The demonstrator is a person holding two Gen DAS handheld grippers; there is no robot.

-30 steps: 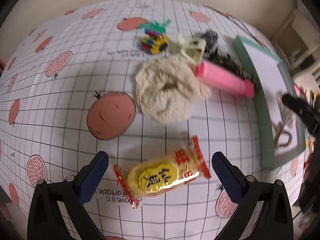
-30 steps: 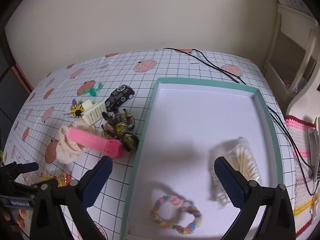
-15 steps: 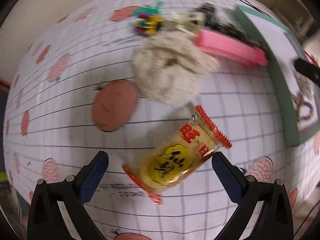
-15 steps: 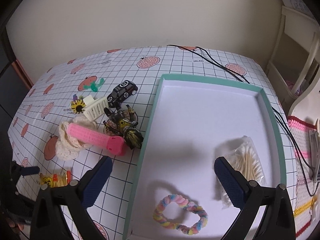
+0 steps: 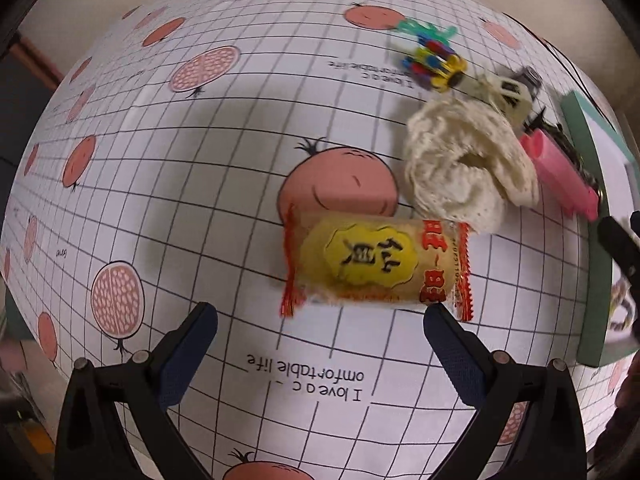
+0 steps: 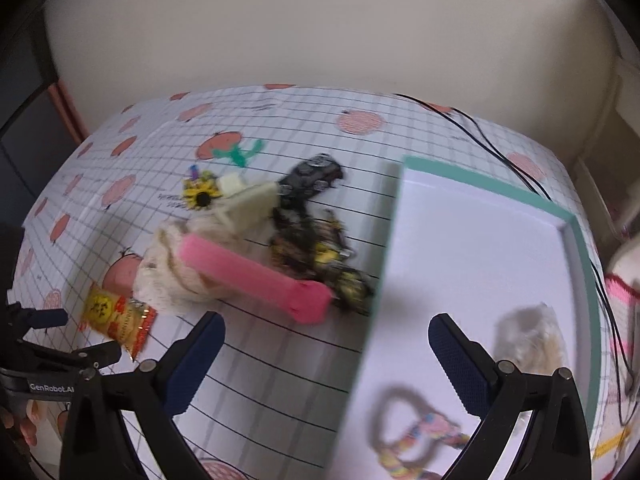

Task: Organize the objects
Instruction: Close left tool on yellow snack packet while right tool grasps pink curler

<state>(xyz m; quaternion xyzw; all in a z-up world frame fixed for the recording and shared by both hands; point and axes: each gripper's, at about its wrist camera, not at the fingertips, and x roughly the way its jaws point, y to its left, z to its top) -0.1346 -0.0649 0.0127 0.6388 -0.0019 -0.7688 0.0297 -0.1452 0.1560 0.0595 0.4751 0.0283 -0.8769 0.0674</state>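
Ahead of left gripper (image 5: 320, 328), spread wide: snack packet (image 5: 376, 264); right gripper (image 6: 326, 340) likewise spread, seemingly empty.

- Tablecloth (image 5: 192, 184): white, black grid, pink fruit prints, I read "I love a comfortable life" on it.
- Black cable (image 6: 492, 152): I see it lying across the cloth's far corner, running past the far edge.
- Beige wall (image 6: 320, 28): plain, behind the table.
- White furniture (image 6: 624, 92): at right, blurred.
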